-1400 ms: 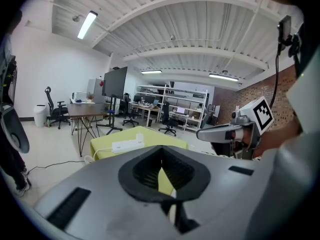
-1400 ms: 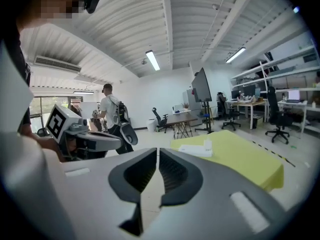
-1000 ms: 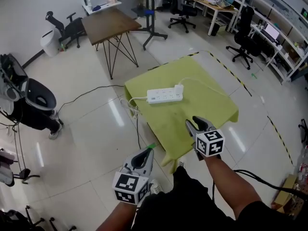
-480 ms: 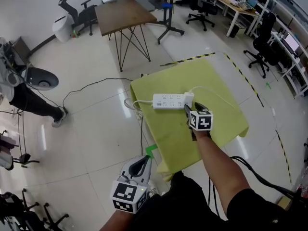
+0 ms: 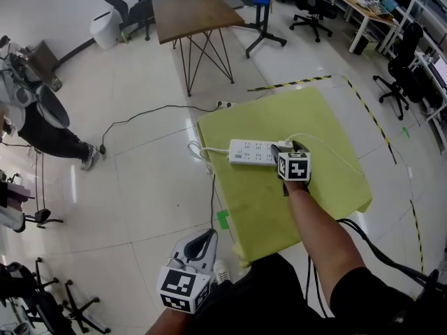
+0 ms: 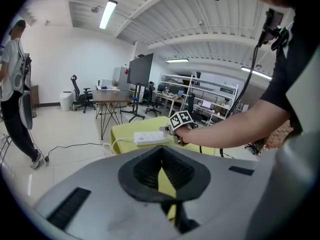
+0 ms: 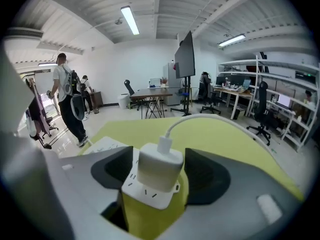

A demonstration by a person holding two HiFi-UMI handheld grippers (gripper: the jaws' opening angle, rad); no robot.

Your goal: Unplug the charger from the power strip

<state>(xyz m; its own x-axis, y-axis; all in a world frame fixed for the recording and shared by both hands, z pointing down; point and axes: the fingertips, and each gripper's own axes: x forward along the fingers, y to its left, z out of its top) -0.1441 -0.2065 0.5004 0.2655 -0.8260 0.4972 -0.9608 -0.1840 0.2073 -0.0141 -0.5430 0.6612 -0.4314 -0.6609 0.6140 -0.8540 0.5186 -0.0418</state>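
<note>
A white power strip (image 5: 251, 152) lies on a table under a yellow-green cloth (image 5: 314, 110). A white charger (image 7: 159, 165) is plugged into the strip's right end, and its white cable (image 5: 332, 147) loops away over the cloth. My right gripper (image 5: 287, 147) is at that end with its jaws opening. The charger stands between the pads with a gap on each side. My left gripper (image 5: 208, 236) hangs low off the table's near left corner, shut and empty. In the left gripper view the strip (image 6: 150, 138) shows far ahead.
A brown table (image 5: 195, 14) on wire legs stands beyond the cloth-covered one. A person (image 5: 42, 128) stands at the far left. A black cable (image 5: 154, 114) runs over the shiny floor. Office chairs and desks (image 5: 363, 5) fill the back right.
My right gripper has gone forward from the table's near edge to the strip's right end and its jaws have widened around the charger. The left gripper has sunk a little.
</note>
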